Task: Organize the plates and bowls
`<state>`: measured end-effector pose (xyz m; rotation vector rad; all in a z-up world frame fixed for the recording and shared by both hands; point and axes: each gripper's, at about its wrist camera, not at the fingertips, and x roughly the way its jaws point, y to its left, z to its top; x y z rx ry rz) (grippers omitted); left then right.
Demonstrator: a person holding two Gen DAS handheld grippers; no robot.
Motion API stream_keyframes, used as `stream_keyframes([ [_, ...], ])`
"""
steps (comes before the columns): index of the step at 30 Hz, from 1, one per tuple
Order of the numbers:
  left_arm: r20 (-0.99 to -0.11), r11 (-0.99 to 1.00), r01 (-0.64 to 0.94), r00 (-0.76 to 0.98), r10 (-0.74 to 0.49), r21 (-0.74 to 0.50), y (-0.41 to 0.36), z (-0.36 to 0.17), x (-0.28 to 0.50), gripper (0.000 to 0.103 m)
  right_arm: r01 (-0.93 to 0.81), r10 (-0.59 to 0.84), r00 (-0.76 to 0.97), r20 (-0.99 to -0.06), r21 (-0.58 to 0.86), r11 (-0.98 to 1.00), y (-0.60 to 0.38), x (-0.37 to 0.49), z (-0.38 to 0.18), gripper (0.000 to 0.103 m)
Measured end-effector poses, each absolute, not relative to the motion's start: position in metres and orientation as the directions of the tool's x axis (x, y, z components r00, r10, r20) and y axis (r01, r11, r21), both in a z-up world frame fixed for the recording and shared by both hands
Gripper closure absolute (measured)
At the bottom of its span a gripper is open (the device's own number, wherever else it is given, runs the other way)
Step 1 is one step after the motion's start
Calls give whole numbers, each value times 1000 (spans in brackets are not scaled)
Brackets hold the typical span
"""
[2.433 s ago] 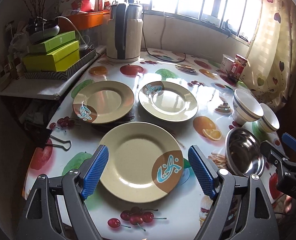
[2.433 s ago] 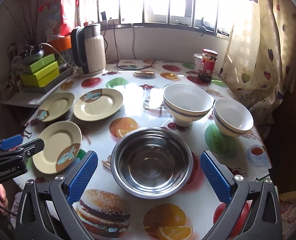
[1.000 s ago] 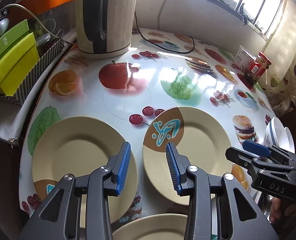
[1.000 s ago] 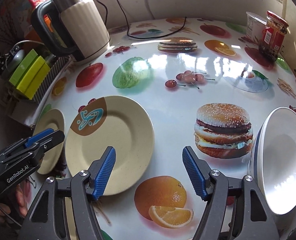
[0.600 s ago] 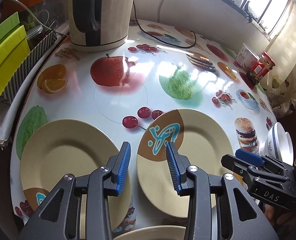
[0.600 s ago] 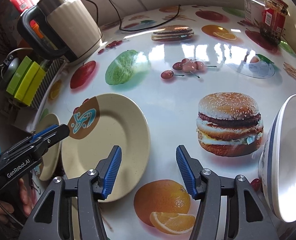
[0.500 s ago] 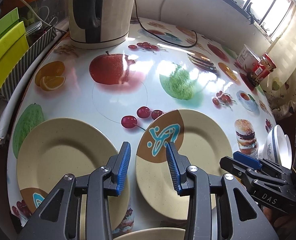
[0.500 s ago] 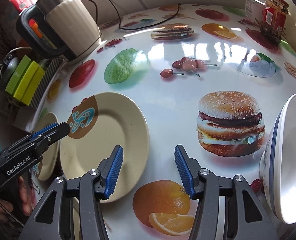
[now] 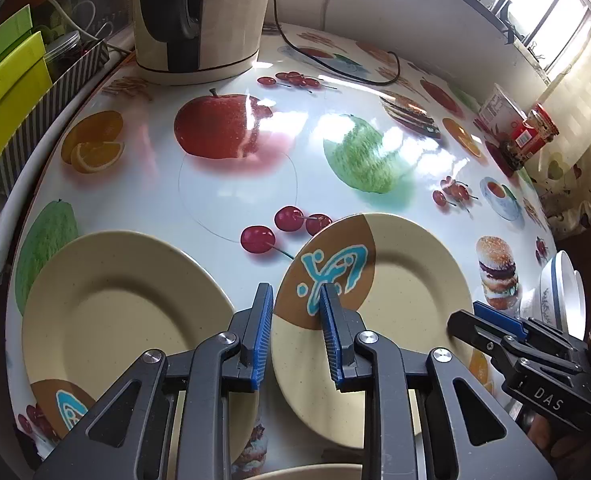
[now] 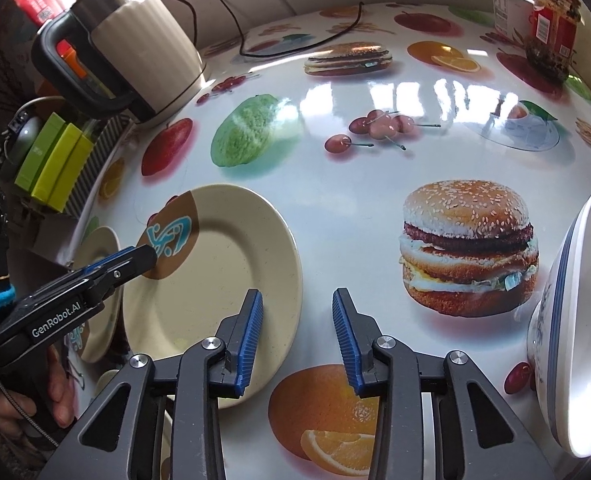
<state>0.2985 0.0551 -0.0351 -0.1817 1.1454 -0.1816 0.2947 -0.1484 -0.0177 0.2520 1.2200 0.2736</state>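
both tools flank one plate, jaws part open

the left tool (image 9: 295,332) sits low over the gap between two cream plates on the desk (image 9: 235,184), its blue pads part open with nothing between them. its left pad is over the edge of the left plate (image 9: 115,304), and its right pad (image 9: 329,336) lies over the brown patch with the teal mark on the right plate (image 9: 395,292); whether that pad touches the plate cannot be told.

the right tool (image 10: 297,336) is at the other side of that same plate (image 10: 223,264), also part open and holding nothing. its left pad overlaps the plate's near right rim, while its right pad is over bare desk beside a printed orange (the cloth's pattern, not fruit).

from the right wrist view, the left tool's tip reaches the brown patch. a sliver of the left plate shows behind it.

a white bowl with a blue band (image 10: 575,320) stands at the right edge, well apart from the plates. a cream kettle (image 9: 199,20) stands at the far left of the desk, and a red-labelled jar (image 10: 551,28) at the far right. green boxes (image 10: 55,160) sit off the desk's left edge.
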Motion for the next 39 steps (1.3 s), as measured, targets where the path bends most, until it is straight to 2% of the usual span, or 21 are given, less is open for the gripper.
stream_keyframes([
  [11,-885,971,47,403,-234,-235,54,-34,299,79,-79,386,307,-870,381,921,-145,296,-21,81],
  [25,-885,972,54,404,-231,-229,53,-31,293,79,-61,386,314,-867,387,920,-148,294,-18,82],
  [39,-860,971,48,456,-231,-236,59,-4,266,79,-99,401,361,-842,393,914,-150,278,13,82],
])
